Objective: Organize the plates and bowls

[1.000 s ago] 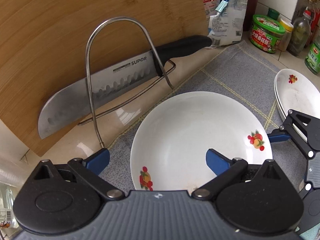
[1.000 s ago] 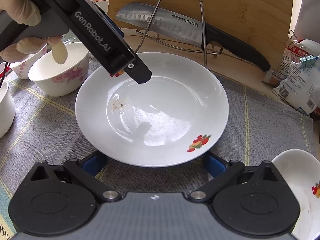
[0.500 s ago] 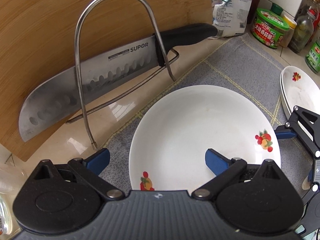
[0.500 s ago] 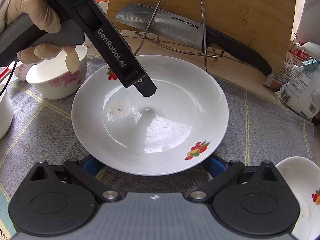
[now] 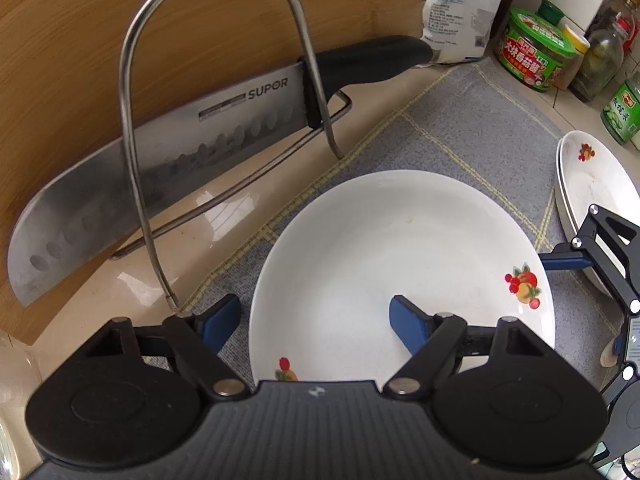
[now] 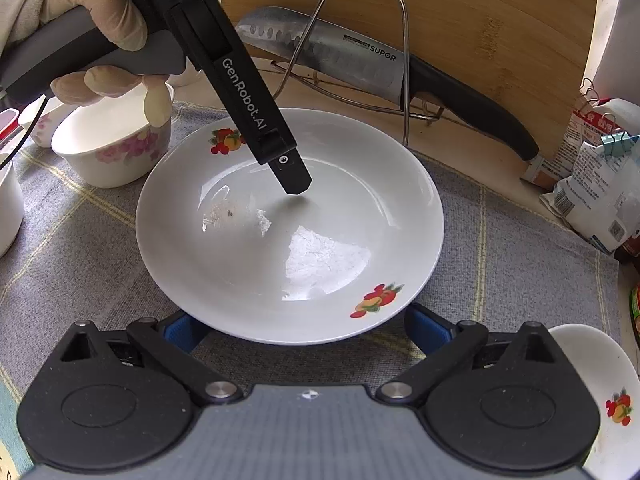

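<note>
Plate (image 6: 288, 240): white, shallow, fruit prints on rim; lay flat on grey checked cloth (image 6: 520, 264), just in front of wire rack (image 5: 216, 80). A smear and some glare marked its middle.
Left gripper (image 5: 316, 320): jaws were closing, straddling the plate's near rim; left blue finger (image 5: 220, 322) sat outside the rim over the cloth, the right one inside over the plate's well. Pads did not yet press on the rim as far as could be seen.
Left gripper, from right wrist view: one black finger tip (image 6: 294, 182) reached down to the plate's inner surface, at or just above it; contact could not be settled. A gloved hand (image 6: 104, 40) held the handle.
Right gripper (image 6: 308, 330): fingers stood wide apart at the plate's near edge, both blue pads low beside or under the rim, nothing clamped.
Second plate (image 5: 596, 200): same fruit print, on the cloth's far right, apart from the first.
Bowl (image 6: 116, 148): white with pink flowers, upright on the cloth left of the plate, near it.
Knife (image 5: 168, 156): broad blade resting in the wire rack, black handle to the right, leaning against bamboo board (image 5: 80, 40).
Background: paper bag (image 5: 460, 12), green-lidded jar (image 5: 532, 52) behind the cloth.
</note>
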The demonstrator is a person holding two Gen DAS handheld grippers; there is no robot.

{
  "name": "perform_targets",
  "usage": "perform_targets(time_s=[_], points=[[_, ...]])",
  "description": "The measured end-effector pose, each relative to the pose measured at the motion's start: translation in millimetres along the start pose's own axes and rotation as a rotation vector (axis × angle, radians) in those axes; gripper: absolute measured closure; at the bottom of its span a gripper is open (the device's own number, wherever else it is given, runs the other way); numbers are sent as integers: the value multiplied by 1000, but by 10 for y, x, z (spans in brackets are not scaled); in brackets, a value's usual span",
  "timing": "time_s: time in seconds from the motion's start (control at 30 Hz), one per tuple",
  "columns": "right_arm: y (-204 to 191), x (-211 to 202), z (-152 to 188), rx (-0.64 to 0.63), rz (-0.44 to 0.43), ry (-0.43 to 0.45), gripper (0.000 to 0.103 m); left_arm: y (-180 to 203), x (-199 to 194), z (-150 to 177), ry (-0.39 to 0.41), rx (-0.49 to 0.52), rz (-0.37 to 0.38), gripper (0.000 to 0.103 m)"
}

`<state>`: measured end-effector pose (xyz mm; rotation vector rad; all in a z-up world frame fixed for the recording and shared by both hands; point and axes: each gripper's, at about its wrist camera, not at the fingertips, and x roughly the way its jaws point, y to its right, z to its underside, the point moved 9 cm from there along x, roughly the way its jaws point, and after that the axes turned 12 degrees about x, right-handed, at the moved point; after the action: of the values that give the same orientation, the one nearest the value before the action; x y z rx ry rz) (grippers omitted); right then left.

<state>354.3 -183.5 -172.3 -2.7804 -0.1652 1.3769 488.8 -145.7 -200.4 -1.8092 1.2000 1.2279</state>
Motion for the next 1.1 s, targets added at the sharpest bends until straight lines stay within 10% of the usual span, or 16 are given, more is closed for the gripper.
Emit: perform_targets(time_s=[1.1], points=[[44, 48, -26, -20, -56, 3, 0, 18, 92, -47, -30, 52, 26, 23]])
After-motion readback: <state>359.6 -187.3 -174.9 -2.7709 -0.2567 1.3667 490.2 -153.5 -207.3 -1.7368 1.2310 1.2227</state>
